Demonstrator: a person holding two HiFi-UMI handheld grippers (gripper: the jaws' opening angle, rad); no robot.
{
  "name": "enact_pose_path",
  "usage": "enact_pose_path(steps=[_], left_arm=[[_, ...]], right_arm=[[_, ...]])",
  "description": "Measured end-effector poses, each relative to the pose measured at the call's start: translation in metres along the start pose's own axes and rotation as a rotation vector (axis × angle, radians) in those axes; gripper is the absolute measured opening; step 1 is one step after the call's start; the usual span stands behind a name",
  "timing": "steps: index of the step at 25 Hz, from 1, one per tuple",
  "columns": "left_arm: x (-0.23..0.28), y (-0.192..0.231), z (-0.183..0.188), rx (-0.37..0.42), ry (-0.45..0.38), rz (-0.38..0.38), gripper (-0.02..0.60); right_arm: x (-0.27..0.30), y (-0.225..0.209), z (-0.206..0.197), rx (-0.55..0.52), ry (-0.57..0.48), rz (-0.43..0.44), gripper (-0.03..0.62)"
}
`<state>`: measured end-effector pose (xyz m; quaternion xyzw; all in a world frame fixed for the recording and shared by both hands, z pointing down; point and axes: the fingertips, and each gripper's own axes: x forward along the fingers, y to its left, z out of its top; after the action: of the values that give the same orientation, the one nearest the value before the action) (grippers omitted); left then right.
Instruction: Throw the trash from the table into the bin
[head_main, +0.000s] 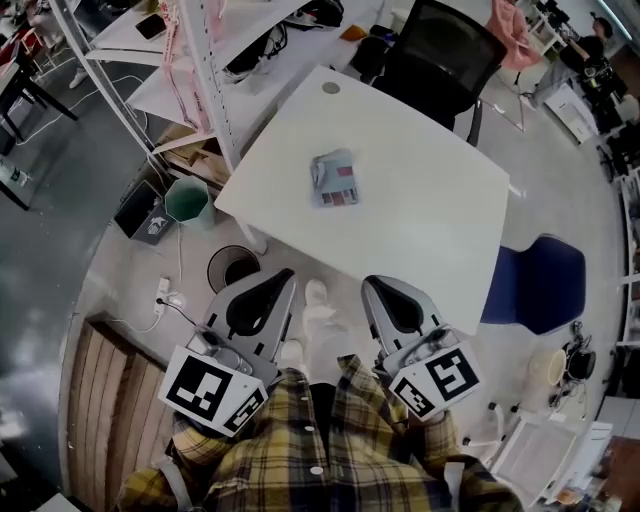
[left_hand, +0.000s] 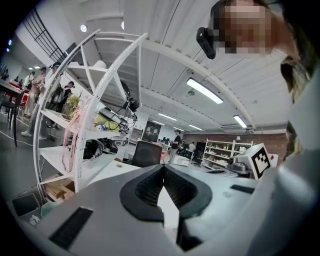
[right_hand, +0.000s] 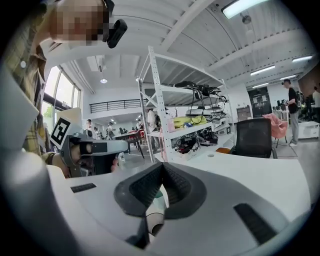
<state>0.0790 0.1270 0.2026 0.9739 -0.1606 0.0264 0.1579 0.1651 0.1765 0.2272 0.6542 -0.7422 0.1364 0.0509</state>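
Left hand-held gripper (head_main: 284, 277) and right hand-held gripper (head_main: 372, 284), both smooth grey shells with ribbed black pads pressed together on nothing, hovered just off the near edge of the round-cornered white worktop (head_main: 430, 220), whose middle carried the crumpled, flattened trash packet (head_main: 334, 178), well apart from both.

Crumpled wrapper (head_main: 334, 178) on table (head_main: 420, 200), green bin (head_main: 188, 201) beside
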Motion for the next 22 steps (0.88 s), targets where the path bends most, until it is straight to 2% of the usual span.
enact_pose_path(steps=[11, 17, 22], left_arm=[[0.1, 0.065, 0.042, -0.006, -0.014, 0.064, 0.008], [0.145, 0.085, 0.061, 0.005, -0.027, 0.088, 0.008], [0.175, 0.093, 0.065, 0.007, -0.02, 0.097, 0.008]], right_arm=[[0.085, -0.092, 0.046, -0.01, 0.008, 0.044, -0.002], [0.117, -0.136, 0.065, -0.016, 0.009, 0.057, -0.002], [0.138, -0.161, 0.064, -0.02, 0.035, 0.08, -0.002]])
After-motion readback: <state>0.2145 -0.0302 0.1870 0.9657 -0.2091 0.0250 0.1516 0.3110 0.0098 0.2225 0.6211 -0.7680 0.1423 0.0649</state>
